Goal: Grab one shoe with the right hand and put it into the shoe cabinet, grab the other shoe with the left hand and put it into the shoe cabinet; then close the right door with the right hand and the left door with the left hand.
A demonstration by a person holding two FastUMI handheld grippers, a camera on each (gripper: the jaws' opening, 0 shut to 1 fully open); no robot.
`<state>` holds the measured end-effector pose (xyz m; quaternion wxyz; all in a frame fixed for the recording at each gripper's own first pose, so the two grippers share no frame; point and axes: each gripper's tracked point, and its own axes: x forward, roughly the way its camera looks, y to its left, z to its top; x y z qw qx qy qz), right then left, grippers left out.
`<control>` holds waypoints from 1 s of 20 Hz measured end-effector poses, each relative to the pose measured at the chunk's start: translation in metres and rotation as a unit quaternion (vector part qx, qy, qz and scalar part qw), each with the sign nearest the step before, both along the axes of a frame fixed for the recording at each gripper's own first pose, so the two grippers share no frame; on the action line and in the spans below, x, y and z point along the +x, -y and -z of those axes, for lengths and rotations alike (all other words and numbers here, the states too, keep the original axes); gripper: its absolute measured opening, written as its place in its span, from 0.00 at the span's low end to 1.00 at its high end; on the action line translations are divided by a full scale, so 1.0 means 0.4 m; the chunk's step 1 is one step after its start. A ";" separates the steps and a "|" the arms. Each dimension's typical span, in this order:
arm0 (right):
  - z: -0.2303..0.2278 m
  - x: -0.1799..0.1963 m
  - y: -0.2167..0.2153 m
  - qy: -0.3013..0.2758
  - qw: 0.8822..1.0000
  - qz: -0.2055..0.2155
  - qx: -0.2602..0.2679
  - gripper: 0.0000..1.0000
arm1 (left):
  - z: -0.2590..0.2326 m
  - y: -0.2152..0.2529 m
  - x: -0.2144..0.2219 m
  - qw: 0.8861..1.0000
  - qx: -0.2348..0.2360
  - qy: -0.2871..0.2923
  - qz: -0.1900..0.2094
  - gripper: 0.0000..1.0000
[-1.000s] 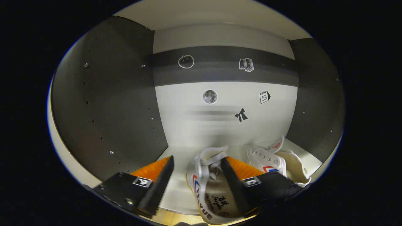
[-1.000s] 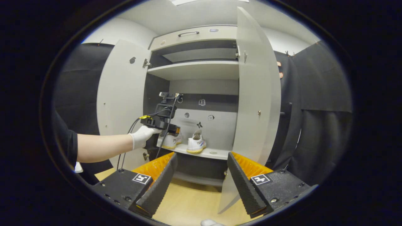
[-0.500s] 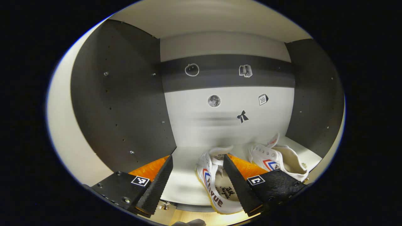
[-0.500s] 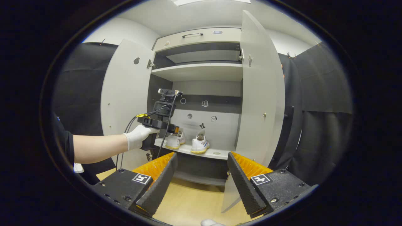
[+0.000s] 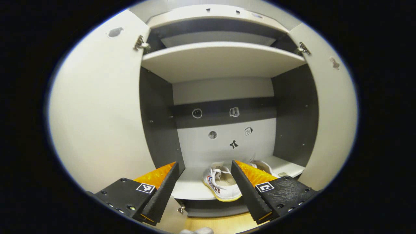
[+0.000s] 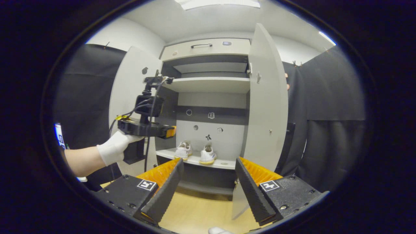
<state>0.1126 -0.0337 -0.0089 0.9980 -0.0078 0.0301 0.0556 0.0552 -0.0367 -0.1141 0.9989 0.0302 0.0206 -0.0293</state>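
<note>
Shoe cabinet (image 6: 208,48), both doors open. Two white shoes on the lower shelf (image 5: 191,190), side by side, toes toward the back wall: left shoe (image 5: 221,183) in plain sight, right shoe (image 5: 261,166) largely hidden behind a finger of the left gripper (image 5: 203,191) in the left gripper view; the right gripper view shows the pair (image 6: 195,152) whole but small. Stickers on the back wall too small to make out. Left gripper fingers spread, holding nothing, in front of the shelf edge. Left door (image 5: 97,107) and right door (image 6: 265,107) stand wide of the opening. Right gripper (image 6: 208,191) fingers spread, empty, above bare wooden floor (image 6: 198,211), well apart from the cabinet. Gloved hand (image 6: 113,151) holds the left gripper beside the left door.
</note>
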 end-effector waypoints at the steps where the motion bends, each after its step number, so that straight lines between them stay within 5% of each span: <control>1: -0.005 -0.009 0.009 0.003 1.000 0.009 0.001 1.00 | -0.009 0.001 -0.046 1.000 0.003 0.013 0.004 0.96; 12: 0.001 -0.065 0.262 -0.001 0.990 0.144 0.007 1.00 | 0.045 -0.084 -0.551 0.999 -0.018 0.028 0.008 0.96; 20: 0.009 0.031 0.497 -0.015 0.976 0.216 0.034 1.00 | 0.151 -0.092 -0.657 1.000 -0.020 0.002 -0.001 0.96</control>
